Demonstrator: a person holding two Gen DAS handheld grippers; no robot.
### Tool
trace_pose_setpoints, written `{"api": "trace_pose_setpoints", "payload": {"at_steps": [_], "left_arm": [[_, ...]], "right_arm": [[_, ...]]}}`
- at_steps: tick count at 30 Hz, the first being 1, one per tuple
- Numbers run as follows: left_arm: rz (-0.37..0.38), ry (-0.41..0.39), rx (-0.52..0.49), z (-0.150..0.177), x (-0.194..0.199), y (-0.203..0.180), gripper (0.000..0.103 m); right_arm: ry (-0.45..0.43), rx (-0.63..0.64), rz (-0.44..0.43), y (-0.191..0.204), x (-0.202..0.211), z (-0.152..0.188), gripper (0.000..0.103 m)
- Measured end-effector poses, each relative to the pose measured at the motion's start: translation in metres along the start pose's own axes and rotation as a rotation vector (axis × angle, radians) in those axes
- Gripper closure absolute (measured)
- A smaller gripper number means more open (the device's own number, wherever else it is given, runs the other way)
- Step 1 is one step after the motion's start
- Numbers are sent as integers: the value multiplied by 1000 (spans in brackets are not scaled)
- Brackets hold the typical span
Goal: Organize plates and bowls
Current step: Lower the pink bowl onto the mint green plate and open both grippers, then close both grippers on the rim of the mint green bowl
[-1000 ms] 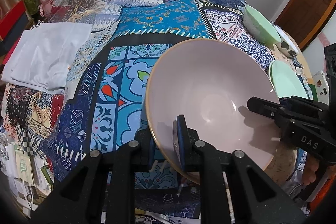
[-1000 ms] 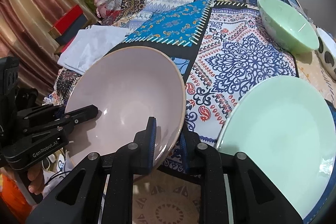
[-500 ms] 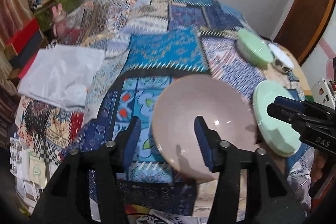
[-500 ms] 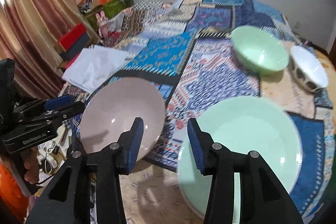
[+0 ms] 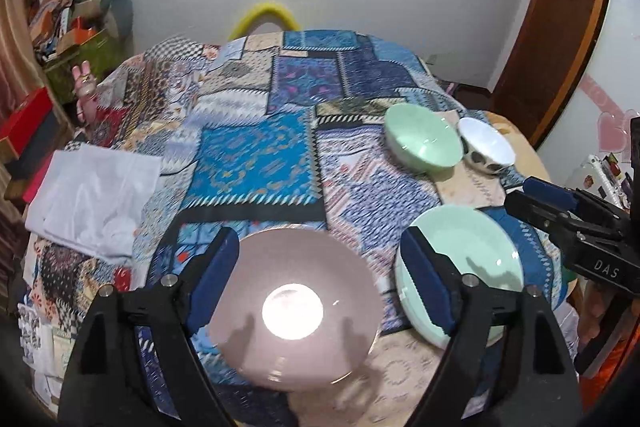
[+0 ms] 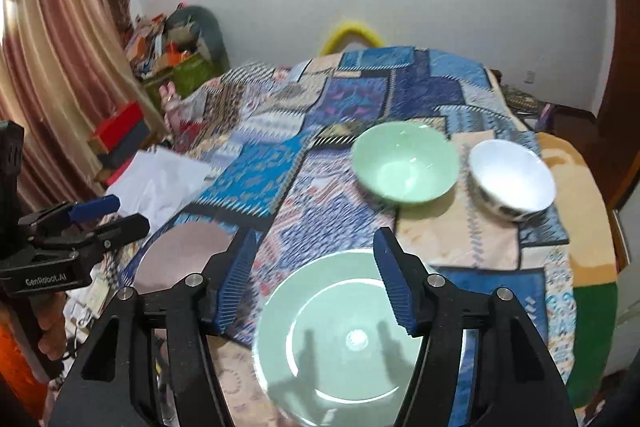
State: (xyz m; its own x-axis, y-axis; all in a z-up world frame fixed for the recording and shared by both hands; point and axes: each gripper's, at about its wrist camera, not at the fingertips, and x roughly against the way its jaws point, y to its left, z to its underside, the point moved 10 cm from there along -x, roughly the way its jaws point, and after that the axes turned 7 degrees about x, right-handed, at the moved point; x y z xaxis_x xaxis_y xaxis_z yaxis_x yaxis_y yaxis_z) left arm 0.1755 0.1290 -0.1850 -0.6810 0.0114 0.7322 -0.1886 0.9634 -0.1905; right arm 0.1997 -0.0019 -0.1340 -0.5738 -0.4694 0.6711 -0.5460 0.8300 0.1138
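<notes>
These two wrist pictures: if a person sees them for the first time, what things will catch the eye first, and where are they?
The bright patchwork cloth covers the whole table. On its near edge the pink plate lies beside the larger green plate; both tools above them hold nothing, their jaws opening. Farther back on the right, the green bowl stands next to the white bowl.

"DAS" on the right gripper (image 5: 532, 193), "GenRobot.AI" on the left gripper (image 6: 108, 213)
</notes>
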Motion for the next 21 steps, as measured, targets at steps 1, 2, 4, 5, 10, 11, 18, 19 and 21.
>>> {"api": "trace_pose_setpoints", "payload": {"at_steps": [1,2,4,5,10,11,18,19,21], "left_arm": [[0,-2,-6,-3,-2,-5,20],[1,-6,-15,-7,-4,-11,19],[3,-12,-28,-15,-8,-21,18],[8,-14,-34,-20,-12,-27,17],[50,7,-36,-39,-38,-53,16],[58,14,-33,-42,-44,-57,16],[64,44,-92,-58,-96,-84,16],[62,46,-100,-59,-102,-85,16],[61,54,-114,-63,-122,-90,16]], "right_arm": [[-7,-8,10,-8,0,-3,45],[-10,-10,16,-13,1,-5,45],[-17,-17,36,-26,1,-8,45],[-19,-20,44,-33,0,-10,45],[-31,-37,101,-64,-11,-14,45],[-31,-45,107,-70,-14,-14,45],[16,-111,109,-101,-52,-7,45],[28,-115,109,-105,-59,-5,45],[50,-118,104,-109,-70,-3,45]]}}
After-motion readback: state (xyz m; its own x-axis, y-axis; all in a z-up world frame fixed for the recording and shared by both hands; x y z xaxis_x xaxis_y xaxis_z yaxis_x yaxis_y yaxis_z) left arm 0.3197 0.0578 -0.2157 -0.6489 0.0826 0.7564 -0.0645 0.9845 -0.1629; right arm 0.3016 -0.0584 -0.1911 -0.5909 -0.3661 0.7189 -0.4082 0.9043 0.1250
